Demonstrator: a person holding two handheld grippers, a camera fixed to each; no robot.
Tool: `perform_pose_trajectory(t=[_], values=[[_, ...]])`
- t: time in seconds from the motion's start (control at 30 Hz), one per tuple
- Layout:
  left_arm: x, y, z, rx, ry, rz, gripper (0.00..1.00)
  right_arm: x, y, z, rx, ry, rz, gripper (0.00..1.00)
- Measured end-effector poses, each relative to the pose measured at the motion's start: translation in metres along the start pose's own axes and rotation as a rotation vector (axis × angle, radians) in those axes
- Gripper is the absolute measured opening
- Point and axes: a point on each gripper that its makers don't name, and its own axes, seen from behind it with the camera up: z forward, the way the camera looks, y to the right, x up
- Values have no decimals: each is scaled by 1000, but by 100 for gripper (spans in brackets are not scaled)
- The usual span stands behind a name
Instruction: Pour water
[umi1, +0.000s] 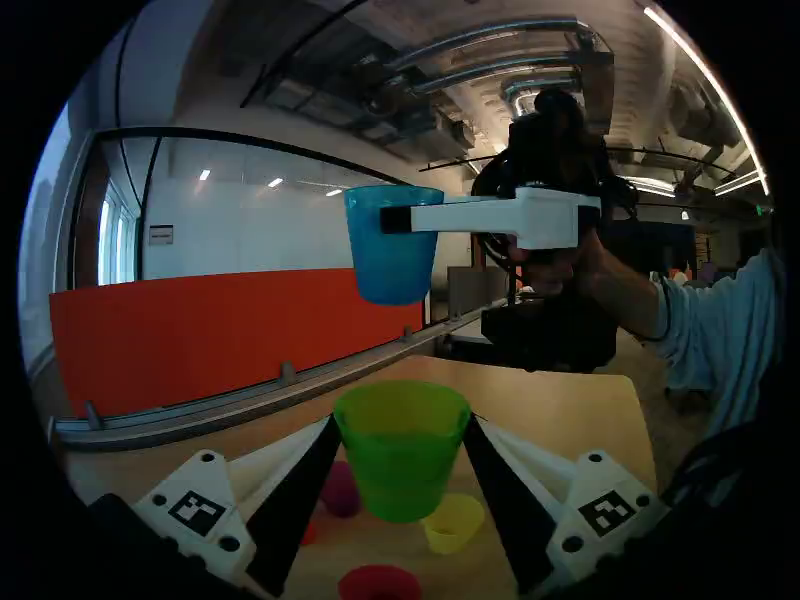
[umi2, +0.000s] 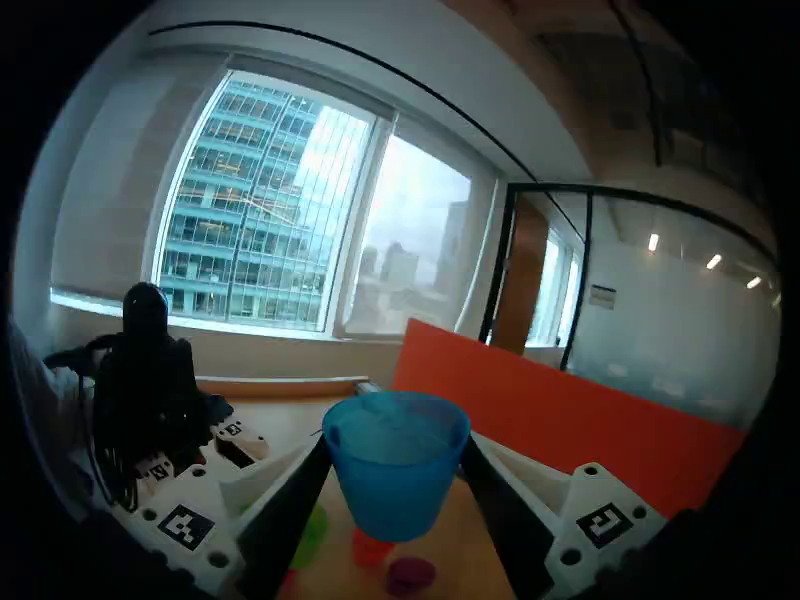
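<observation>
Green cup (umi1: 400, 462) clamped upright between the dark fingers (umi1: 298, 490) of the left gripper (umi1: 400, 440), which press on both of its sides just under the rim; its mouth is open and looks empty. Blue cup (umi2: 396, 470) gripped the same way by the right gripper (umi2: 396, 450), both fingers closed on its walls, rim level; whether it holds water cannot be told. From the left gripper view the blue cup hangs higher up and well apart from the green one, carried out on the right gripper's long white finger with a hand (umi1: 560, 265) behind it. Below both lies a pale wooden table (umi1: 560, 405) with a purple cup (umi1: 340, 490), a yellow cup (umi1: 452, 522) and a red cup (umi1: 378, 582) standing loose on it, and an orange partition (umi1: 220, 335) runs along its far edge. The step in hand looks like lining up for the pour. To do it well, the blue cup's rim should probably come close over the green cup's mouth before any tilt, and the tilt should be slow, rolling the wrist so the lip points down into the middle of the green cup. The left gripper would best keep the green cup level and steady, clear of the loose cups. Both grips need to hold firm, since smooth tapered plastic could slip downward.
</observation>
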Motion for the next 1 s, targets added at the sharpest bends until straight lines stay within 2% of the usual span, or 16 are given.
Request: perform_pose_trajectory(t=[0.1, 0.5, 1.0], values=[[0, 0, 0, 2, 1, 0, 86, -1, -2, 0, 15, -5, 54, 90], [4, -3, -5, 10, 4, -1, 87, -1, 3, -4, 0, 0, 89, 90], [4, -12, -25, 49, -4, 6, 86, -15, 30, -38, -69, 5, 106, 90]])
